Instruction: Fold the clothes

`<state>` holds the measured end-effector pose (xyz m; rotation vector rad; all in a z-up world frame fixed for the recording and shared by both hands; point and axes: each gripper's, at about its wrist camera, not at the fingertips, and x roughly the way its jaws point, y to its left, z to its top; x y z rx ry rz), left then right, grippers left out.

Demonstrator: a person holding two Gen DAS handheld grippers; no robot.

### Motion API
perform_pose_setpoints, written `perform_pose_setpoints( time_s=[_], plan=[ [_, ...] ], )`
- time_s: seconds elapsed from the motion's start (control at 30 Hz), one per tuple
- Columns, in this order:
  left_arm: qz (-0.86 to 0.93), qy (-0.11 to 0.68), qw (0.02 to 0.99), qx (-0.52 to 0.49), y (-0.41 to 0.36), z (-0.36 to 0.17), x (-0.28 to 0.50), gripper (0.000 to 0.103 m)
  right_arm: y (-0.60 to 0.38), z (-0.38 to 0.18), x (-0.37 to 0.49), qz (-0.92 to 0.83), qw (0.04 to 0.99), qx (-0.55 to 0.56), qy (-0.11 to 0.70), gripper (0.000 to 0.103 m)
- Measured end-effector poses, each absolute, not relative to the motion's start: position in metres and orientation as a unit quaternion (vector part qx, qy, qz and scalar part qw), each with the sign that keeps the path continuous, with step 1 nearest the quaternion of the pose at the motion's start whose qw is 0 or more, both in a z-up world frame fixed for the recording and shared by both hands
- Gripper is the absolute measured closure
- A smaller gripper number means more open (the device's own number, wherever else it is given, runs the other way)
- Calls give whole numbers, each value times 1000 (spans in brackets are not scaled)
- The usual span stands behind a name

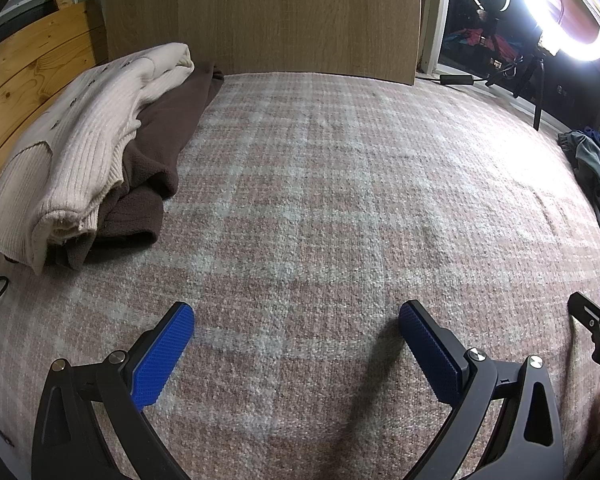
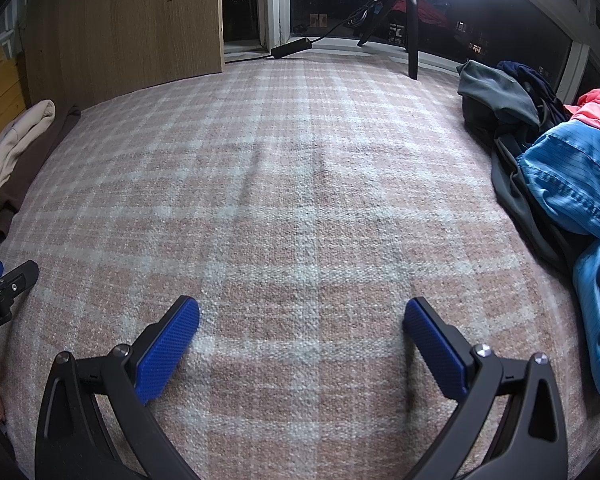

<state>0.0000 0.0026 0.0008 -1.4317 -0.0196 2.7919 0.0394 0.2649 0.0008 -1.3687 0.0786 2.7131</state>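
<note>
A folded cream ribbed sweater (image 1: pixel 76 136) lies on a folded brown fleece garment (image 1: pixel 156 148) at the left of the plaid blanket (image 1: pixel 320 184); both show small at the left edge of the right wrist view (image 2: pixel 16 140). A heap of unfolded clothes lies at the right: a blue garment (image 2: pixel 568 184), a coral one (image 2: pixel 596 112) and a grey one (image 2: pixel 496 92). My left gripper (image 1: pixel 296 320) is open and empty just above the blanket. My right gripper (image 2: pixel 300 316) is open and empty too, beside the left one. Each gripper's edge shows in the other's view.
A wooden board (image 1: pixel 260 16) stands upright at the far side. A ring light (image 1: pixel 564 12) on a tripod (image 2: pixel 412 32) stands by the dark window, with a cable and power brick (image 2: pixel 292 46). A pine headboard (image 1: pixel 24 68) runs along the left.
</note>
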Motion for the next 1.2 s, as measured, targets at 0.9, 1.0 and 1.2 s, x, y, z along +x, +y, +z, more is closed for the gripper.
perform_pose_setpoints(
  time_s=[0.9, 1.0, 1.2],
  plan=[
    [931, -13, 52, -360, -7, 143, 62, 7, 268, 127, 79, 919, 19, -392, 32, 0],
    [941, -4, 43, -334, -7, 165, 79, 6, 269, 146, 88, 928, 20, -371, 35, 0],
    [953, -10, 24, -300, -12, 200, 112, 6, 265, 180, 107, 943, 19, -332, 27, 0]
  ],
)
